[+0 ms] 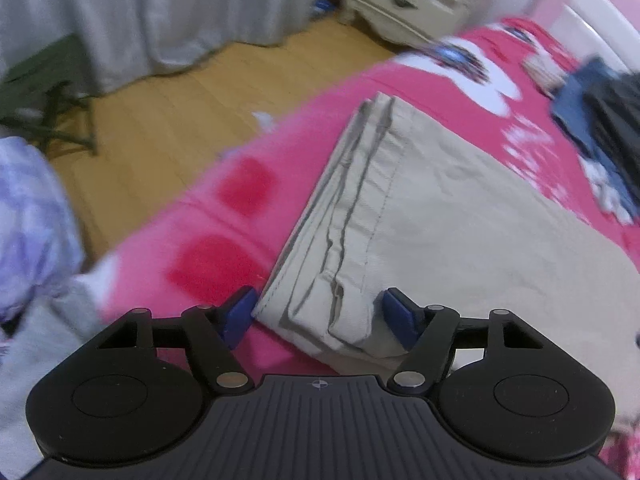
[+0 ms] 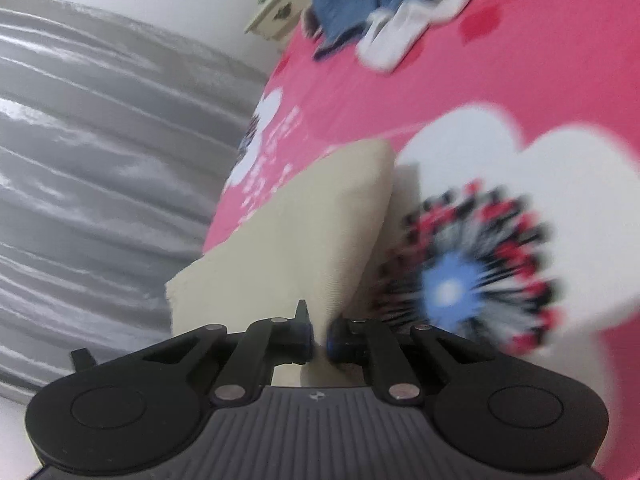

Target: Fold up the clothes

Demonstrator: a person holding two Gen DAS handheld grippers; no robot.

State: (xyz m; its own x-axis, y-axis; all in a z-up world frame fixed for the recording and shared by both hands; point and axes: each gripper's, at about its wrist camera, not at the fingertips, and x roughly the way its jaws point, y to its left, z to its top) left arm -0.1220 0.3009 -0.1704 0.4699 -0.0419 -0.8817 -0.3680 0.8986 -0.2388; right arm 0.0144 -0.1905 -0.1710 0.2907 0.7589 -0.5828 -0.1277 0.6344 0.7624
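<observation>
My right gripper (image 2: 319, 334) is clamped on a lifted corner of the beige cotton folded trousers (image 1: 420, 216), which lie on the pink patterned bedspread (image 1: 224, 216). My left gripper (image 1: 316, 314) stands wide, straddling the stacked hem edge without pressing it. I judge the cloth soft, light and limp, so it will sag between holds; the thick stitched hem is my best purchase. The bedding is soft, with a pile of blue clothes (image 1: 592, 104) farther off, a wooden floor (image 1: 168, 112) and grey curtain (image 1: 132, 12) beyond.
</observation>
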